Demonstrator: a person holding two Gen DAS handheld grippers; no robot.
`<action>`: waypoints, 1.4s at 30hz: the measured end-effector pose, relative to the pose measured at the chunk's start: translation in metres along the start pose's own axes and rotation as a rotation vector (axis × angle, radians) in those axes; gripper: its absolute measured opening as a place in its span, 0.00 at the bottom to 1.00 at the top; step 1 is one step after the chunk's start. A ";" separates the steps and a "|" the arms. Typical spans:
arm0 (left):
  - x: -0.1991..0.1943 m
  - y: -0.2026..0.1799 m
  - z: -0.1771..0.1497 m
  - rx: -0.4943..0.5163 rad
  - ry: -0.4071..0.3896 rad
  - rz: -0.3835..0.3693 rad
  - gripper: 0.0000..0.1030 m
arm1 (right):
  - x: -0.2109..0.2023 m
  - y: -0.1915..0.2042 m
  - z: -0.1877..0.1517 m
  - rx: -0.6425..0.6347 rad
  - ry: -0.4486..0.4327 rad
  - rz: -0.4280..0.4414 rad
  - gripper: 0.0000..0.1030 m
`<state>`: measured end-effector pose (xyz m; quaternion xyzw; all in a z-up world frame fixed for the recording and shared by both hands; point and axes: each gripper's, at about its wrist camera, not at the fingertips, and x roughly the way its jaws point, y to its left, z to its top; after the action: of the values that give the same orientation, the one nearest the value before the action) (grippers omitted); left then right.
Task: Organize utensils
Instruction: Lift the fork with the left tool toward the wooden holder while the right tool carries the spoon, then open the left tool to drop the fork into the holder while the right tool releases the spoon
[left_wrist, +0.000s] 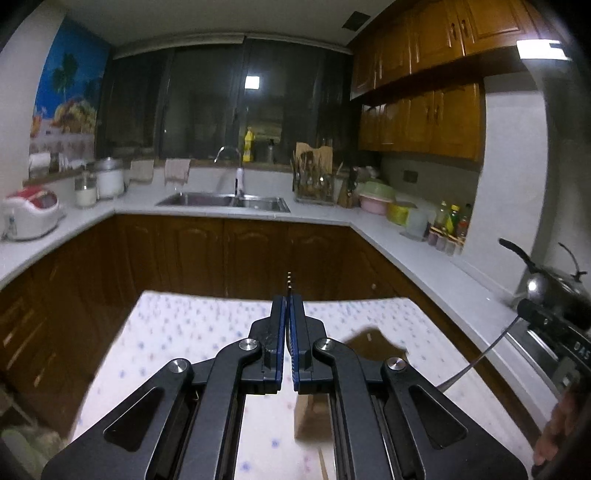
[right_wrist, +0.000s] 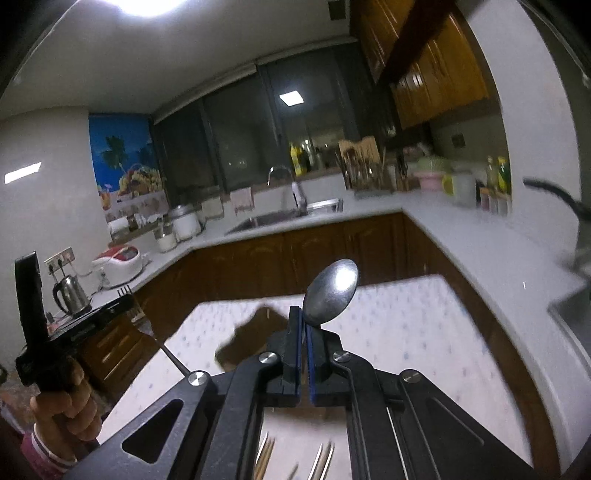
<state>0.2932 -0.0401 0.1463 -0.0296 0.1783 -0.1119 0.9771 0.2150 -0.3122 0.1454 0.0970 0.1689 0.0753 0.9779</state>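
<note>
My left gripper (left_wrist: 287, 301) is shut on a fork; its tines (left_wrist: 289, 279) poke out edge-on above the fingertips. It also shows in the right wrist view (right_wrist: 127, 301), with the fork tines (right_wrist: 125, 291) above and the handle (right_wrist: 168, 352) below. My right gripper (right_wrist: 303, 314) is shut on a metal spoon (right_wrist: 332, 291), bowl up. In the left wrist view the spoon's handle (left_wrist: 476, 360) hangs below the right gripper (left_wrist: 532, 312). Both are held above a dotted white tablecloth (left_wrist: 192, 332). Several utensils (right_wrist: 291, 461) lie blurred below the right gripper.
A wooden block (left_wrist: 312, 415) stands on the table under the left gripper, and a brown patch (right_wrist: 251, 339) lies mid-table. White countertops (left_wrist: 424, 254) wrap the room, with a sink (left_wrist: 225, 200), utensil rack (left_wrist: 314, 181), rice cooker (left_wrist: 31, 212) and kettle (left_wrist: 554, 288).
</note>
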 end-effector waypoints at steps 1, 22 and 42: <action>0.010 -0.003 0.003 0.012 -0.003 0.003 0.02 | 0.010 0.002 0.007 -0.019 -0.005 -0.005 0.02; 0.111 -0.029 -0.060 0.093 0.145 0.045 0.03 | 0.144 -0.016 -0.056 -0.036 0.258 -0.002 0.02; 0.089 -0.018 -0.056 0.009 0.155 0.013 0.56 | 0.128 -0.031 -0.048 0.090 0.245 0.024 0.50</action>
<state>0.3504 -0.0786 0.0657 -0.0154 0.2531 -0.1083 0.9612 0.3210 -0.3117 0.0535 0.1327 0.2892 0.0908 0.9437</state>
